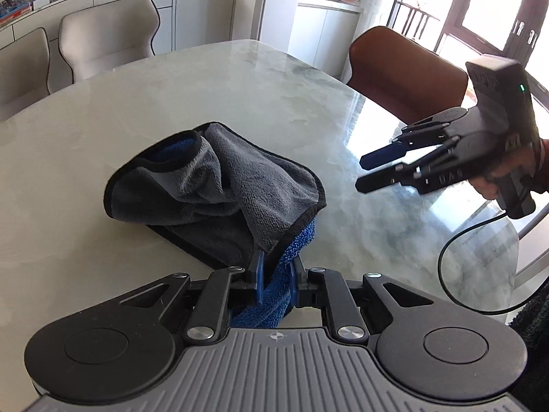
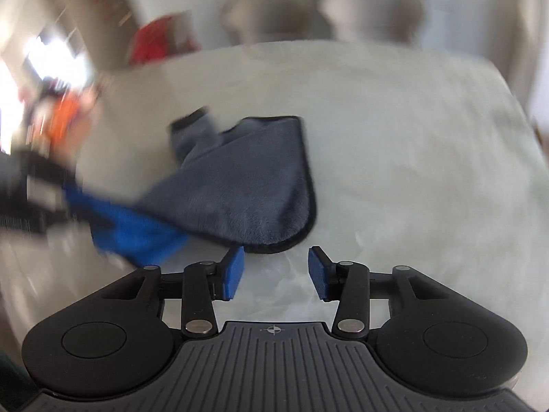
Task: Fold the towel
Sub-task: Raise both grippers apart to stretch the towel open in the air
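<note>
A towel (image 1: 219, 192), grey on one side and blue on the other with a black hem, lies crumpled on the marble table (image 1: 103, 144). My left gripper (image 1: 276, 274) is shut on a near corner of it, lifted off the table, blue pile bunched between the pads. My right gripper (image 1: 363, 171) hovers open and empty to the right of the towel. In the blurred right wrist view the right gripper (image 2: 276, 271) is open just short of the towel's rounded grey corner (image 2: 267, 206); the left gripper (image 2: 34, 192) shows at the left edge.
A brown chair (image 1: 405, 75) stands at the far right of the table, and pale chairs (image 1: 106, 34) at the far left. A black cable (image 1: 456, 267) hangs from the right gripper over the table's right edge. Cabinets line the back wall.
</note>
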Tool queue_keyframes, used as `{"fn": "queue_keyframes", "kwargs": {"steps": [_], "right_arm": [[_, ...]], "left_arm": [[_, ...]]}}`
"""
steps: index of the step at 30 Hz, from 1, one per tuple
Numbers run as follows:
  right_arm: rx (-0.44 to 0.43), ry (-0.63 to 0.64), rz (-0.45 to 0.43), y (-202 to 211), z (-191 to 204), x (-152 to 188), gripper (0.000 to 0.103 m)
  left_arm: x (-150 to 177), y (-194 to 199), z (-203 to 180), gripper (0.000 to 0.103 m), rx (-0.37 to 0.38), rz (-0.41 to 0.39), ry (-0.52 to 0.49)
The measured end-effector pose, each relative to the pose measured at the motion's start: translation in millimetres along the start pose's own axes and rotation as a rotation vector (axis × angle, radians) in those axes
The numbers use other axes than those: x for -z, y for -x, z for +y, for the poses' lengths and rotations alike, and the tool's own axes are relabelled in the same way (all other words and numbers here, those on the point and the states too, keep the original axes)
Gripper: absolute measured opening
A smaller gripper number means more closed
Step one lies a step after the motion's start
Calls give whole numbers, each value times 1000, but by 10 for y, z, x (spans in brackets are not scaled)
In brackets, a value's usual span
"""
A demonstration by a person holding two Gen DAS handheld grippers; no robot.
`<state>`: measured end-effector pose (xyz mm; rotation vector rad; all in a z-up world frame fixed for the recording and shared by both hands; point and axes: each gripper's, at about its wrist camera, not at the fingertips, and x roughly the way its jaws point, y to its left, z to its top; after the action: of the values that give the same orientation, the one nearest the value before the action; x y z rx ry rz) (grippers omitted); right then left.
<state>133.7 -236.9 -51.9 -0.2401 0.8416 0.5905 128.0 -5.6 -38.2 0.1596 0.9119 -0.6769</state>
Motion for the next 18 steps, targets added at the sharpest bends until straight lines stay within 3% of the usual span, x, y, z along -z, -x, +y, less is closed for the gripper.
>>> {"fn": "queue_keyframes", "kwargs": {"steps": [4,9,10,12,16,18], "right_arm": [[16,192,-10,-148,216,-48,57],[65,306,-40,-325,309,-78,59],[77,333,-32,-372,315,-89,56],[87,369,-8,-449,299,-115,33],[109,409,33,-580,196,-151,25],[93,418,44,-615,138,-165,6]], "left_arm": [[-105,143,-6,13,-23,-35,-3],[-172,252,-36,13,-36,-56,-15],[-179,261,-44,13,-40,-56,-18],[-192,279,-58,13,-48,-56,-24],[-190,319,-83,13,-59,-58,-29],[-182,320,-87,13,-57,-55,-27]]}}
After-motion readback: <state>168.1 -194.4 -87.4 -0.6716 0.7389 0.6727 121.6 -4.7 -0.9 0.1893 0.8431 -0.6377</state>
